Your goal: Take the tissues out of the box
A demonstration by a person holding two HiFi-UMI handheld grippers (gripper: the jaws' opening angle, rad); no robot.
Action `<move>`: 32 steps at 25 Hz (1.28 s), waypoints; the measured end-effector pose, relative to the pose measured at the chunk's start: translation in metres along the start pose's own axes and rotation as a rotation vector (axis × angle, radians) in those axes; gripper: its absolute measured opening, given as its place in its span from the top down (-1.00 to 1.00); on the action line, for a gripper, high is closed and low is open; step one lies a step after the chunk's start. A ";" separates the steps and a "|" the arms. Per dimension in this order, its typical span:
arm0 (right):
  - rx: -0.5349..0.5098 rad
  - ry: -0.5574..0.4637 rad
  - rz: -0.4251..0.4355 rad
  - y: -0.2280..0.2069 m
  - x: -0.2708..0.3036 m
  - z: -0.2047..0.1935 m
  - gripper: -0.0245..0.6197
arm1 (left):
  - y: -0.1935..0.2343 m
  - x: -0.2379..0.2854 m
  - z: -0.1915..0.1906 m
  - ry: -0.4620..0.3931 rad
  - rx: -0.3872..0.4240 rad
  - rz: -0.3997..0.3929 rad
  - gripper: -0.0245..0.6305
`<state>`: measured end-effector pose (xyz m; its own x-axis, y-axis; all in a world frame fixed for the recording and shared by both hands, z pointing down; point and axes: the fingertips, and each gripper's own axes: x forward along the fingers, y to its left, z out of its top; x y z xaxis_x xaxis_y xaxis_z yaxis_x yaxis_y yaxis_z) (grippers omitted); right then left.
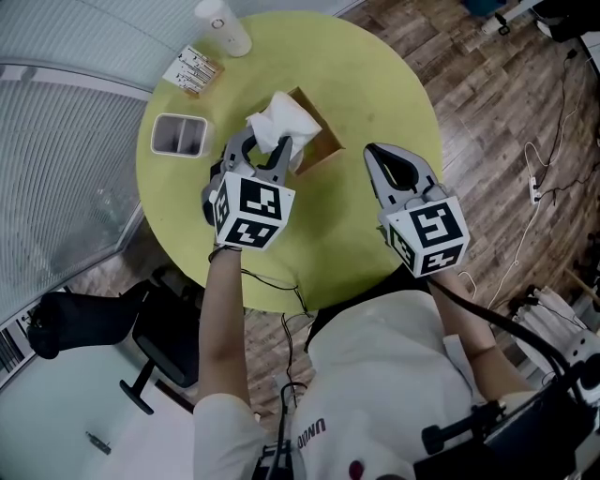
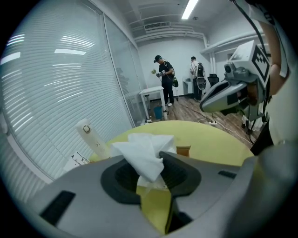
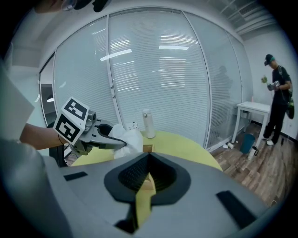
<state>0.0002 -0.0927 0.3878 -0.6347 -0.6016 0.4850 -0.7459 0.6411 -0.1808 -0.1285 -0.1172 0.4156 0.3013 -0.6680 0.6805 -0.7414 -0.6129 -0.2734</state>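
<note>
A brown cardboard tissue box (image 1: 317, 142) stands open near the middle of the round yellow-green table (image 1: 375, 94). A white tissue (image 1: 279, 122) rises out of it, bunched and lifted. My left gripper (image 1: 277, 152) is shut on that tissue; in the left gripper view the tissue (image 2: 145, 151) is pinched between the dark jaws of the left gripper (image 2: 156, 161), with the box (image 2: 183, 150) just behind. My right gripper (image 1: 371, 152) hovers right of the box with its jaws together and nothing in them. In the right gripper view the right gripper (image 3: 149, 158) points toward the box (image 3: 147, 148).
A white bottle (image 1: 223, 26), a small printed packet (image 1: 193, 70) and a grey-rimmed white container (image 1: 180, 134) sit at the table's far left. A black chair (image 1: 141, 328) stands by the near edge. Cables lie on the wood floor (image 1: 525, 169). Two people (image 2: 165, 79) stand far off.
</note>
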 end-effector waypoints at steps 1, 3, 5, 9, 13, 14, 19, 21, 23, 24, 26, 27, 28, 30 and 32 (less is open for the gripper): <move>0.000 -0.002 -0.001 0.000 0.000 0.000 0.87 | 0.000 -0.002 0.001 -0.007 -0.003 0.005 0.55; -0.001 -0.006 -0.002 0.000 -0.001 0.001 0.87 | 0.001 -0.005 0.003 -0.023 -0.010 0.015 0.55; -0.004 -0.008 -0.002 0.001 -0.001 0.001 0.87 | 0.001 -0.009 0.005 -0.042 -0.019 0.026 0.55; -0.012 -0.016 0.001 0.005 -0.003 0.003 0.87 | 0.002 -0.016 0.010 -0.081 -0.029 0.044 0.55; -0.022 -0.017 0.001 0.006 -0.004 0.003 0.87 | 0.000 -0.021 0.012 -0.099 -0.036 0.056 0.55; -0.025 -0.017 0.001 0.006 -0.004 0.003 0.87 | 0.000 -0.022 0.012 -0.103 -0.036 0.059 0.55; -0.040 -0.012 0.008 0.009 -0.006 0.002 0.87 | 0.001 -0.031 0.016 -0.131 -0.053 0.081 0.55; -0.045 -0.011 0.014 0.010 -0.006 0.003 0.87 | 0.001 -0.034 0.017 -0.139 -0.059 0.087 0.55; -0.050 -0.008 0.023 0.013 -0.006 0.003 0.87 | 0.000 -0.037 0.017 -0.144 -0.063 0.090 0.55; -0.053 -0.007 0.026 0.014 -0.006 0.003 0.87 | 0.000 -0.037 0.017 -0.146 -0.065 0.090 0.55; -0.062 -0.007 0.031 0.016 -0.005 0.003 0.87 | 0.000 -0.039 0.018 -0.151 -0.071 0.092 0.55; -0.066 -0.006 0.034 0.016 -0.004 0.004 0.87 | 0.001 -0.039 0.018 -0.153 -0.074 0.092 0.55; -0.070 -0.005 0.036 0.017 -0.004 0.004 0.87 | 0.001 -0.040 0.019 -0.155 -0.077 0.093 0.55; -0.074 -0.002 0.040 0.018 -0.004 0.004 0.87 | 0.000 -0.042 0.019 -0.159 -0.080 0.094 0.55; -0.077 -0.002 0.041 0.019 -0.005 0.004 0.87 | -0.001 -0.043 0.019 -0.161 -0.079 0.094 0.55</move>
<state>-0.0117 -0.0793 0.3786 -0.6649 -0.5751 0.4766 -0.7015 0.6999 -0.1341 -0.1295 -0.0960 0.3734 0.3159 -0.7832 0.5355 -0.8137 -0.5140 -0.2717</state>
